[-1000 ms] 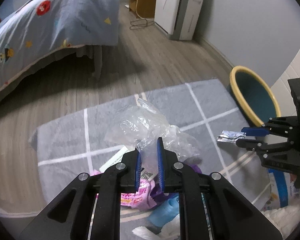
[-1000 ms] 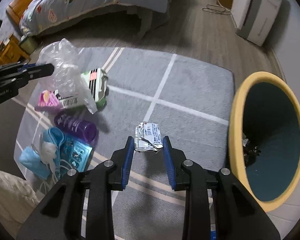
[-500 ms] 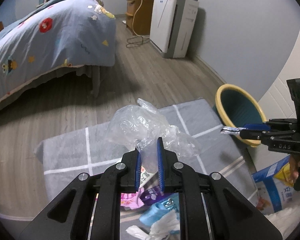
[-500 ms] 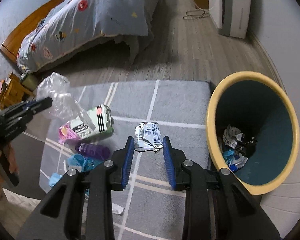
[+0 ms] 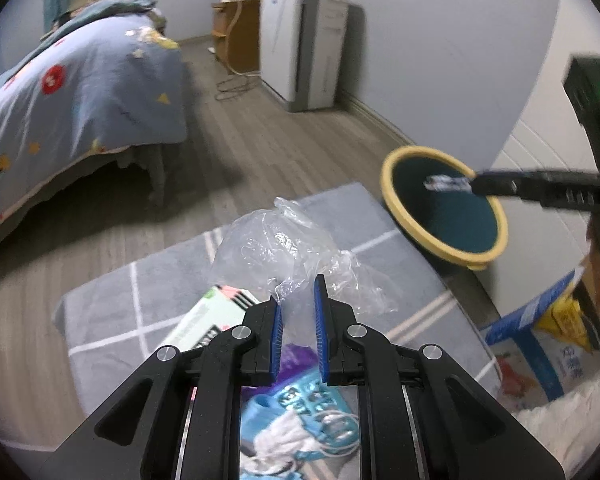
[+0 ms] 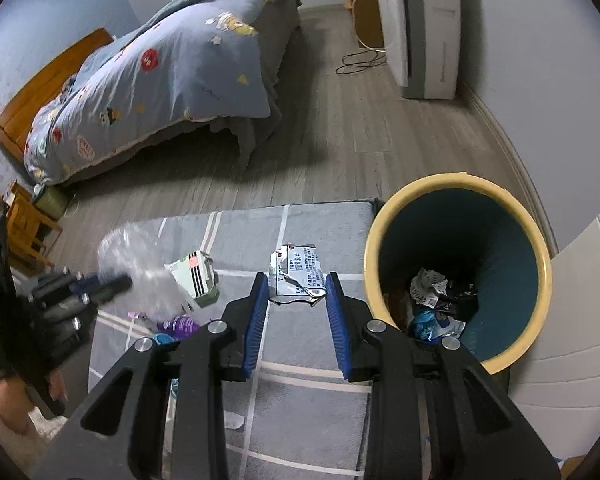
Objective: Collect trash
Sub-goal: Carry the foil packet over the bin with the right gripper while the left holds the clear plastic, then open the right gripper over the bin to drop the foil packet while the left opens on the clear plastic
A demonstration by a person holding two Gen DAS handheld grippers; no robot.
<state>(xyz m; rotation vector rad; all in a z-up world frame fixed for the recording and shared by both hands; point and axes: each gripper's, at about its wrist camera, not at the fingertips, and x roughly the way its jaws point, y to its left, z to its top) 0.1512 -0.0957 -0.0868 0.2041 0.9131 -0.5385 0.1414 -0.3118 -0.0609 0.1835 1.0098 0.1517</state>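
Blue ribbed fingers (image 5: 320,312) pinch crinkled clear plastic bag (image 5: 284,248); others grip flat foil wrapper (image 6: 298,276).

I see the yellow-rimmed bin (image 6: 458,276) open-mouthed beside the grey rug (image 6: 312,224), bare rug between it and my right gripper (image 6: 296,286); the carton (image 6: 194,276) and purple bottle (image 6: 180,324) crowd the rug's left side, the wall hemming the bin behind
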